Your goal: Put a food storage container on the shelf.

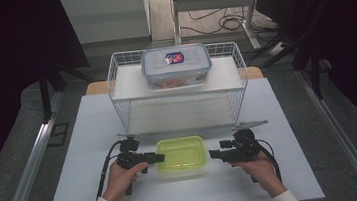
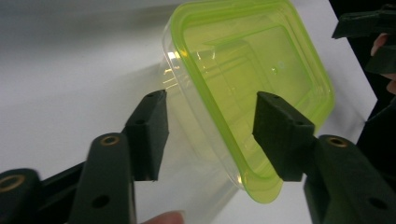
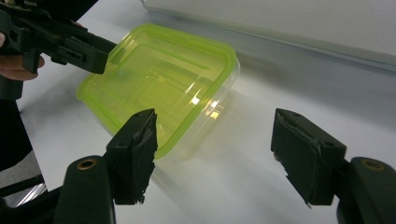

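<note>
black jaws of the left gripper (image 2: 208,135) stand apart astride the near left corner of the green-lidded container (image 2: 247,79), pads not pressing it. over on the right, right gripper (image 3: 215,154) jaws gape wide with only table between them, just beside the container's right end. container sits on the white table (image 1: 85,140) between both hands, near edge. farther back, a wire basket (image 1: 119,86) holds a blue-lidded box (image 1: 176,65).

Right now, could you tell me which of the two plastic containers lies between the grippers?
The green-lidded container, on the table's near part between the left gripper and right gripper. The blue-rimmed container sits farther back on the wire basket.
</note>
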### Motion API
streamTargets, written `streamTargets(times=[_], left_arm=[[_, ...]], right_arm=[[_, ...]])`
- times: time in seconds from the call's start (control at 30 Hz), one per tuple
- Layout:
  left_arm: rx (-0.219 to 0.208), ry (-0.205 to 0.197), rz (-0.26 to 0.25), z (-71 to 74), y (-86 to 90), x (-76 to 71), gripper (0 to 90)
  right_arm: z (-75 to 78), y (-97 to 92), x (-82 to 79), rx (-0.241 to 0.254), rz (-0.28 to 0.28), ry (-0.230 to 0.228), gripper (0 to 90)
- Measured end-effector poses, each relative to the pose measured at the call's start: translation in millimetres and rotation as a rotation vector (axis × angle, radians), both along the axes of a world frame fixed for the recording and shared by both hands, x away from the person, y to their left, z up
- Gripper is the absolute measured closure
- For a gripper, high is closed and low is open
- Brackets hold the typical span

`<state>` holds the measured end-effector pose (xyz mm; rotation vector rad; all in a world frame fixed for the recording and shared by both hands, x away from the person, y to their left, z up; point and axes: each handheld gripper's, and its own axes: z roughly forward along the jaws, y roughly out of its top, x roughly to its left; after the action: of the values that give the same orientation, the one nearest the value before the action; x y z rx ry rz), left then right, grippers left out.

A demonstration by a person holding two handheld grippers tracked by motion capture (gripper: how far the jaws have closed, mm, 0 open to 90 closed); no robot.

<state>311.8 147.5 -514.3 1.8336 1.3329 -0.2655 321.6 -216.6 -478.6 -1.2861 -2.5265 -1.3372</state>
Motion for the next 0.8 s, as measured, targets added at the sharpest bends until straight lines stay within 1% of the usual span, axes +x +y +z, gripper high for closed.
streamTargets(times=[0.1, 0.23, 0.3, 0.4, 0.6, 0.63, 0.7, 0.8], left_arm=[[0.004, 0.004, -0.014, -1.0, -0.6, 0.2, 52.1], [0.011, -0.001, -0.015, -1.8, -2.6, -0.4, 57.6], [0.008, -0.003, -0.016, -2.1, -2.3, -0.1, 60.1], [-0.001, -0.005, -0.018, -2.4, -1.9, 0.0, 63.3], [-0.011, -0.004, -0.017, -3.4, -1.1, 0.9, 64.8], [-0.013, -0.005, -0.017, -3.6, -1.0, 0.8, 64.9], [-0.01, -0.006, -0.019, -3.6, -0.8, 0.7, 65.0], [-0.011, -0.006, -0.021, -3.8, -0.6, 0.9, 65.0]], right_arm=[[-2.6, 1.5, 1.7, 0.0, 0.003, 0.005, 31.6], [-7.0, 4.4, 5.0, 0.007, 0.008, 0.019, 31.6], [-9.4, 6.4, 8.2, 0.02, 0.007, 0.028, 31.7], [-13.5, 8.9, 13.7, 0.049, 0.001, 0.062, 31.8], [-20.6, 16.9, 19.9, 0.046, 0.011, 0.087, 34.1], [-22.0, 19.5, 21.0, 0.048, 0.016, 0.098, 35.1], [-24.2, 23.4, 22.7, 0.047, 0.021, 0.106, 35.9], [-27.1, 29.3, 25.8, 0.045, 0.021, 0.13, 37.1]])
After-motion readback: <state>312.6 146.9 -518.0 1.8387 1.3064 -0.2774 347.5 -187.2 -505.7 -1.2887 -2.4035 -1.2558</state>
